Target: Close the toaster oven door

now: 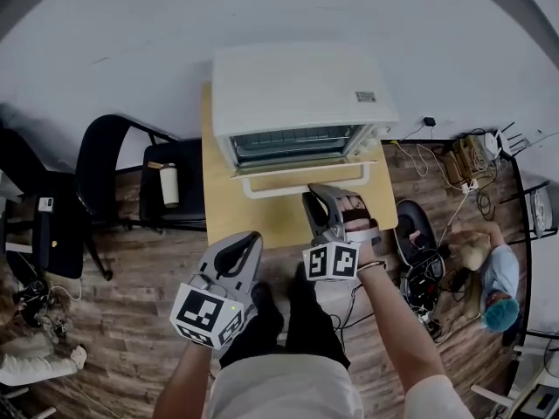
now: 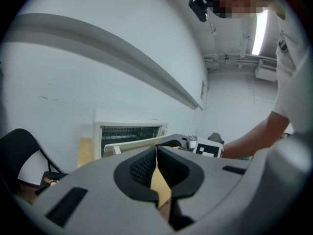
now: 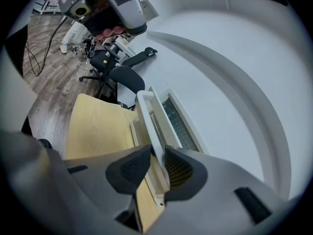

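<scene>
**A:** How's the toaster oven door looking?

**B:** Not shut. The oven's sitting at 12 o'clock on the table. The door's hanging out toward 6, tilted, and the rack's showing behind it.

**A:** Grippers?

**B:** Right gripper is clamping the door handle, with the bar running between its pads. Left gripper is hovering at 7 o'clock, jaws pressed together, carrying nothing.

**A:** What's left?

**B:** I'm judging it partway. The handle's grasped; swinging the door up toward 12 and seating it are pending.
</scene>
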